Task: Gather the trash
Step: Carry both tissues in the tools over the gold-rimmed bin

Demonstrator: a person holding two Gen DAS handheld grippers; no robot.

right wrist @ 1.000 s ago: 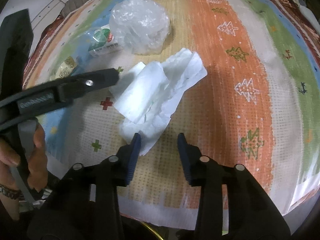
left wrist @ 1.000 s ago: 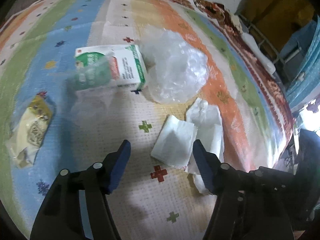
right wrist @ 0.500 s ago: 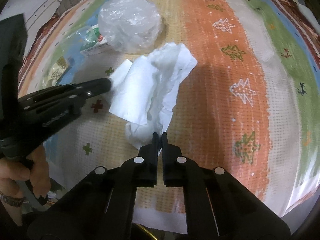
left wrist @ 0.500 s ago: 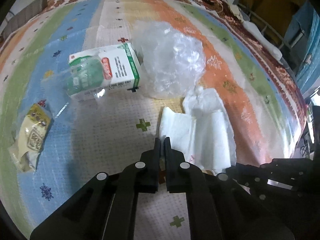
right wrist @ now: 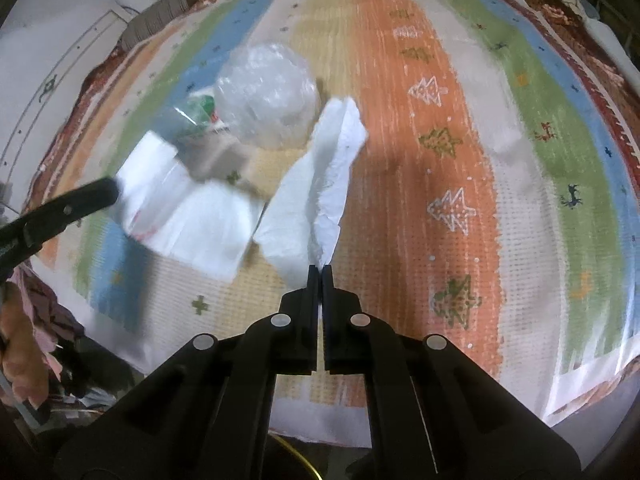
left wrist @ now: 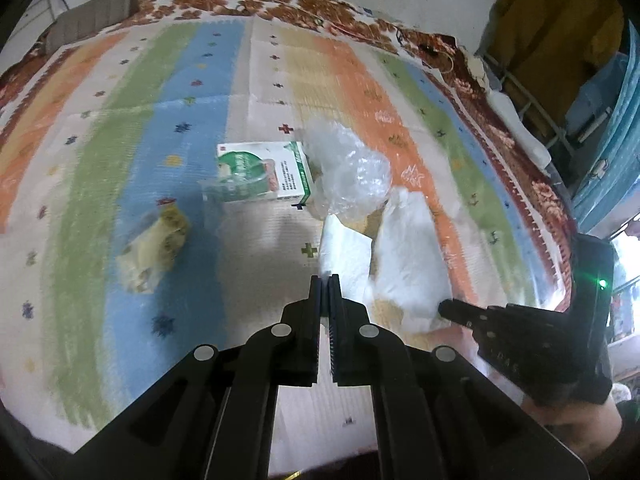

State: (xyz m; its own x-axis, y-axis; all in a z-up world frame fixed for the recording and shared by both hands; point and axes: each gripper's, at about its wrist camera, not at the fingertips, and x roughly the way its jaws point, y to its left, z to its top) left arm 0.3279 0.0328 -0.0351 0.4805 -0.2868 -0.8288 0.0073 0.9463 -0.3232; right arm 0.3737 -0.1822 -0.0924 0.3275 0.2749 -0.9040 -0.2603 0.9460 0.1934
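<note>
Left gripper (left wrist: 325, 277) fingers clamp one tissue (left wrist: 344, 252), right gripper (right wrist: 319, 267) fingers clamp the other tissue (right wrist: 316, 196), both hanging off the striped mat (right wrist: 460, 128). Lift clear, keep pinch tight; wrap (left wrist: 352, 176), box (left wrist: 264, 176), wrapper (left wrist: 154, 248) remain.

Cover: striped mat (left wrist: 120, 168) in orange, green, blue and cream, small cross and tree motifs.
Border: red-brown floral cloth (left wrist: 280, 0) beneath.
Far left: grey ribbed object (left wrist: 94, 14).
Right: yellow garment (left wrist: 556, 28).
</note>
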